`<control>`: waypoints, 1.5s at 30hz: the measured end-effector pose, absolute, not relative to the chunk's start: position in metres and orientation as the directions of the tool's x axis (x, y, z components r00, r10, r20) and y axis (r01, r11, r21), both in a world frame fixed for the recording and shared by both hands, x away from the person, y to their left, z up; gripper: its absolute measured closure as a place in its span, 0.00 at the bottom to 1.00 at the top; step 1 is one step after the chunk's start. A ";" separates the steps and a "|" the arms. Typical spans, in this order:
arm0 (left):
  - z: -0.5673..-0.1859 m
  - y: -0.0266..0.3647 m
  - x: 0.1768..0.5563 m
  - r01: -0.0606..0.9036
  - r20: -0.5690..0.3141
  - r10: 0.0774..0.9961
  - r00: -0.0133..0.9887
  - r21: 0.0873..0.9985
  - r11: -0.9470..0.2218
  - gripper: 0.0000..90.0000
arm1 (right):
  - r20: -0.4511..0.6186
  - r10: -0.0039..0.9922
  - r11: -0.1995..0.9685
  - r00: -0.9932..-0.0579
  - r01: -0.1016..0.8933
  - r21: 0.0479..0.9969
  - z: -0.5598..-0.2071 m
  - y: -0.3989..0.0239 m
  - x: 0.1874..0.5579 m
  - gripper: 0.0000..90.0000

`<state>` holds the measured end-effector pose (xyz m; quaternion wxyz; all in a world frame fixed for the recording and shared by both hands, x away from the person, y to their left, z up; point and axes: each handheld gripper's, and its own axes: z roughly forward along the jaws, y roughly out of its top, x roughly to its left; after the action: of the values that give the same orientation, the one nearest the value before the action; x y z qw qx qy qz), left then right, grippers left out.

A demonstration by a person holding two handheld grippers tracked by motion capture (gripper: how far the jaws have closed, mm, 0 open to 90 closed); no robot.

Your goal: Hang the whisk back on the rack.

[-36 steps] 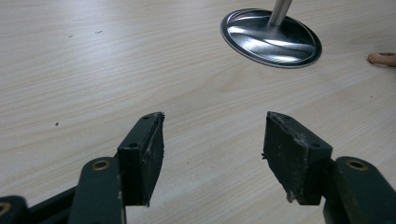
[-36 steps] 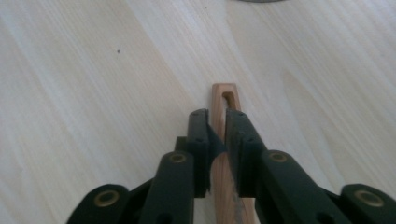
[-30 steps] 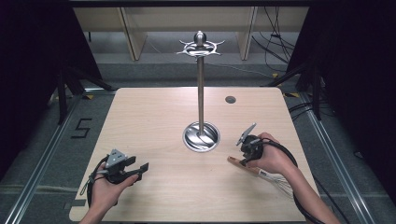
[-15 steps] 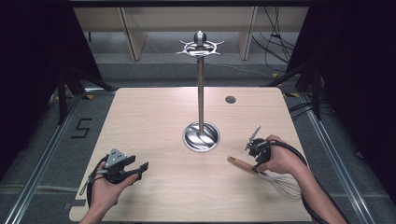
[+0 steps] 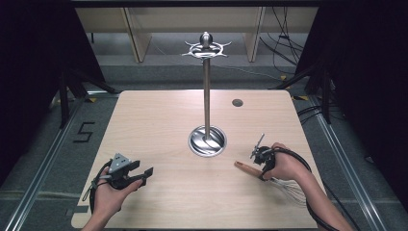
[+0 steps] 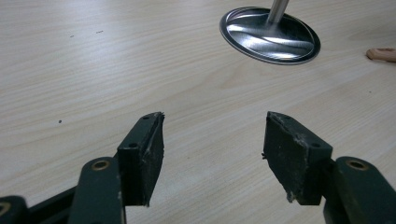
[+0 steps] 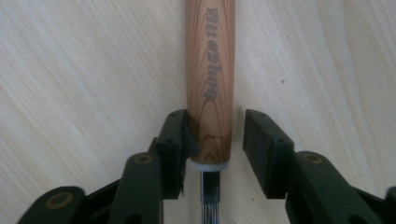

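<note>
A whisk lies on the table at the right, its wooden handle [image 5: 244,167] pointing left and its wire head [image 5: 289,189] near the person's wrist. My right gripper [image 5: 260,157] is down over the handle [image 7: 210,70]. It is open: one pad touches the wood and a gap shows on the other side [image 7: 215,140]. A tall metal stand [image 5: 206,96] with a round base [image 5: 207,141] and hooks on top rises mid-table. My left gripper [image 5: 146,174] hovers open and empty over the near left of the table [image 6: 212,140], facing the base [image 6: 271,35].
The wooden table [image 5: 159,120] has a small dark hole [image 5: 237,102] at the back right. Cables [image 5: 308,163] trail from the right gripper past the table's right edge. Dark curtains and floor rails flank the table.
My right hand has shifted right and toward the near edge, bringing its jaws down around the whisk handle. The left gripper has stayed put.
</note>
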<state>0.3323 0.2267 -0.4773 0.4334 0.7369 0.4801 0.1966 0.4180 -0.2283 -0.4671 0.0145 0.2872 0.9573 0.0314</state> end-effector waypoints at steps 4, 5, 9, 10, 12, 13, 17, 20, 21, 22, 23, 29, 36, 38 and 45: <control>-0.477 0.228 0.332 0.537 -0.125 0.878 0.462 0.827 -0.165 0.41 | -0.010 0.537 0.842 -0.844 0.535 0.069 -0.469 -0.226 0.418 0.76; -0.477 0.228 0.332 0.538 -0.127 0.877 0.464 0.826 -0.165 0.41 | -0.010 0.538 0.841 -0.843 0.536 0.069 -0.469 -0.226 0.418 0.77; -0.477 0.228 0.332 0.536 -0.129 0.876 0.466 0.828 -0.163 0.41 | -0.023 0.533 0.845 -0.846 0.530 0.074 -0.470 -0.225 0.418 0.77; -0.477 0.228 0.332 0.538 -0.134 0.877 0.462 0.828 -0.157 0.41 | -0.016 0.537 0.842 -0.844 0.534 0.077 -0.470 -0.226 0.418 0.77; -0.477 0.228 0.332 0.538 -0.127 0.876 0.465 0.827 -0.165 0.41 | -0.027 0.534 0.844 -0.845 0.530 0.079 -0.469 -0.226 0.417 0.77; -0.477 0.228 0.332 0.538 -0.129 0.877 0.463 0.827 -0.162 0.41 | -0.028 0.537 0.842 -0.843 0.533 0.083 -0.468 -0.226 0.417 0.77; -0.477 0.228 0.332 0.539 -0.128 0.878 0.461 0.826 -0.163 0.41 | -0.046 0.524 0.848 -0.851 0.516 0.122 -0.461 -0.229 0.415 0.77; -0.477 0.227 0.332 0.536 -0.131 0.878 0.460 0.829 -0.158 0.41 | -0.054 0.516 0.849 -0.855 0.502 0.167 -0.455 -0.232 0.411 0.77; -0.477 0.227 0.332 0.541 -0.136 0.880 0.456 0.827 -0.153 0.41 | -0.052 0.508 0.850 -0.860 0.490 0.190 -0.454 -0.233 0.411 0.77; -0.477 0.227 0.332 0.540 -0.135 0.879 0.456 0.828 -0.153 0.41 | -0.050 0.512 0.845 -0.858 0.492 0.207 -0.451 -0.234 0.409 0.77; -0.477 0.227 0.332 0.539 -0.134 0.879 0.457 0.828 -0.154 0.41 | -0.058 0.518 0.839 -0.854 0.494 0.228 -0.450 -0.235 0.407 0.77; -0.478 0.227 0.332 0.541 -0.136 0.879 0.456 0.827 -0.153 0.41 | -0.063 0.542 0.790 -0.838 0.482 0.380 -0.434 -0.244 0.397 0.77; -0.478 0.226 0.332 0.540 -0.136 0.880 0.455 0.828 -0.152 0.41 | -0.091 0.628 0.687 -0.773 0.496 0.530 -0.421 -0.256 0.389 0.77; -0.478 0.226 0.331 0.539 -0.140 0.881 0.453 0.830 -0.145 0.41 | -0.105 0.642 0.665 -0.759 0.484 0.569 -0.419 -0.259 0.386 0.77; -0.478 0.227 0.332 0.541 -0.134 0.881 0.454 0.827 -0.153 0.41 | -0.122 0.674 0.611 -0.729 0.457 0.646 -0.411 -0.267 0.378 0.77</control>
<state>0.3316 0.2267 -0.4775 0.4346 0.7335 0.4846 0.1958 0.3780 -0.2666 -0.4112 0.1798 0.3215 0.8793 0.3018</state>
